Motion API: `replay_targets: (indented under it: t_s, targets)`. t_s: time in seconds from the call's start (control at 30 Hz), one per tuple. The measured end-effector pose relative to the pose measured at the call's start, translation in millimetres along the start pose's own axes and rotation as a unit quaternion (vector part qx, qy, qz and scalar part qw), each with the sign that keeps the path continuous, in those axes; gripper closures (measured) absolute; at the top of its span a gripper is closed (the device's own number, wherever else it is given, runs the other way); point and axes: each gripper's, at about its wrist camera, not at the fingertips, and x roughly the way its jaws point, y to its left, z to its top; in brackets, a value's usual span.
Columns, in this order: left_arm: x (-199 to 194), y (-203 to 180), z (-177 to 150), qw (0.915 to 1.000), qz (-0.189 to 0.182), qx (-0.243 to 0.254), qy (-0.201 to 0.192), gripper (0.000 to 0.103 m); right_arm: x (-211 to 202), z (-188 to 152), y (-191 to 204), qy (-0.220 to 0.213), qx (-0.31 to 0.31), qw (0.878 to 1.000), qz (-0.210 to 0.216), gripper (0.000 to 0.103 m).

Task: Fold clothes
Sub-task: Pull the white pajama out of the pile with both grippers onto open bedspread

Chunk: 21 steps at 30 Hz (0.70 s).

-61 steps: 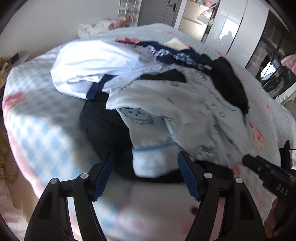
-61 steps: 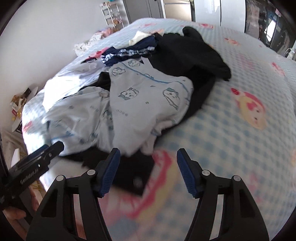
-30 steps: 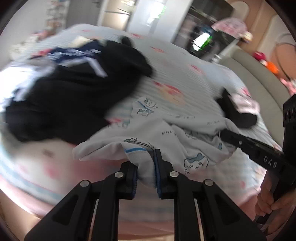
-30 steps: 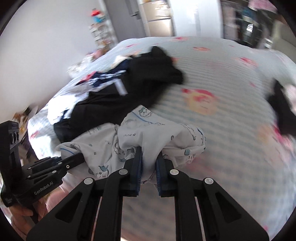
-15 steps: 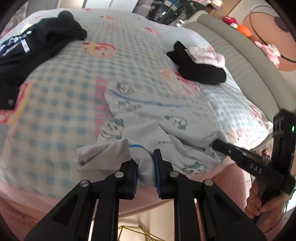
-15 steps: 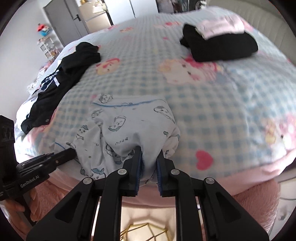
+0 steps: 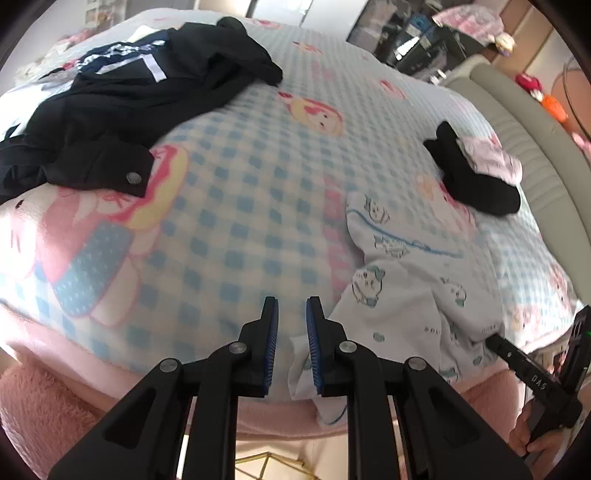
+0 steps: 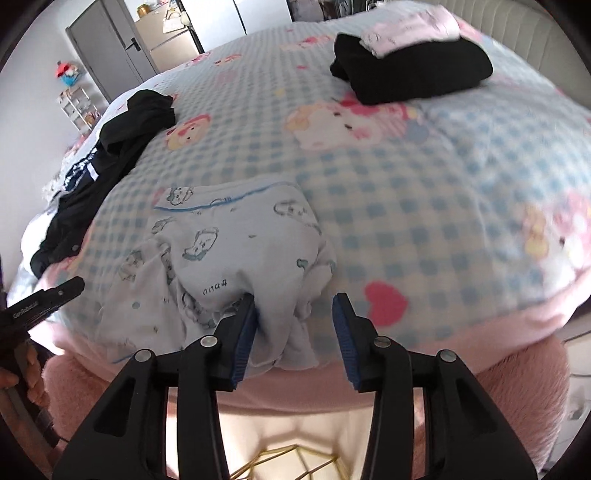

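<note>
Printed white garment (image 8: 236, 258) lies crumpled at the bed's (image 8: 424, 192) near edge. Right hand-held gripper (image 8: 293, 332) jaws opening, cloth between them, pads off it. Left hand-held gripper (image 7: 291, 343) jaws narrowly apart, nothing between; garment just right of it.

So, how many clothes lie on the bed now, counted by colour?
Pale printed garment: 1
Folded black garment: 1
Folded pink garment: 1
Dark unfolded heap: 1, pieces uncountable
Total: 4
</note>
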Motion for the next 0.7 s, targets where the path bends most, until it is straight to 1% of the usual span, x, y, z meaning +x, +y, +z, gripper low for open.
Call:
replay_targets:
  t_s: [0.03, 0.1, 0.13, 0.17, 0.2, 0.27, 0.33, 0.4, 0.53, 0.57, 0.63, 0.67, 0.7]
  targets:
    - [3.1, -4.8, -4.5, 0.9998, -0.015, 0.006, 0.009, 0.085, 0.8, -1.8, 2.2, 0.003, -0.007, 1.0, 0.004, 0.062]
    - [11.8, -21.6, -10.5, 0.9989, -0.035, 0.022, 0.023, 0.075, 4.3, -5.7, 7.5, 0.01, -0.022, 1.0, 0.012, 0.063]
    - [16.7, -35.4, -14.9, 0.998, -0.042, 0.038, 0.029, 0.058, 6.1, -7.0, 9.1, 0.012, -0.021, 1.0, 0.018, 0.064]
    - [18.7, -43.3, -19.2, 0.9972, -0.047, 0.048, 0.031, 0.047, 7.9, -6.9, 10.4, 0.013, -0.02, 0.999, 0.026, 0.066]
    - [20.8, -50.3, -22.4, 0.9963, -0.056, 0.056, 0.034, 0.047, 10.4, -5.6, 13.6, 0.012, -0.022, 0.999, 0.037, 0.067]
    - [28.3, -70.8, -30.4, 0.993, -0.077, 0.078, 0.045, 0.047, 13.3, -2.4, 19.4, 0.006, -0.033, 0.998, 0.046, 0.07]
    - [32.6, -90.9, -36.3, 0.9898, -0.078, 0.111, 0.044, 0.047, 9.7, 2.2, 22.7, 0.001, -0.035, 0.998, 0.049, 0.072]
    - [34.1, -109.8, -41.0, 0.9857, -0.082, 0.141, 0.042, 0.047, -3.0, 5.2, 18.3, -0.015, -0.022, 0.998, 0.064, 0.072]
    - [42.3, -148.5, -47.6, 0.974, -0.119, 0.186, 0.052, 0.047, -30.8, 9.1, 4.3, -0.048, -0.006, 0.995, 0.088, 0.072]
    - [47.5, -157.6, -49.6, 0.971, -0.123, 0.197, 0.056, 0.047, -32.8, 9.9, 1.8, -0.05, -0.006, 0.995, 0.087, 0.072]
    - [62.3, -171.2, -53.1, 0.9677, -0.109, 0.218, 0.065, 0.047, -35.1, 11.5, -2.8, -0.053, -0.005, 0.995, 0.085, 0.072]
    - [74.1, -177.7, -54.0, 0.9667, -0.086, 0.23, 0.071, 0.057, -32.5, 10.4, -5.4, -0.048, -0.001, 0.996, 0.073, 0.072]
    - [82.8, -181.0, -53.0, 0.9667, -0.062, 0.237, 0.074, 0.071, -29.3, 8.9, -7.9, -0.042, 0.003, 0.997, 0.059, 0.072]
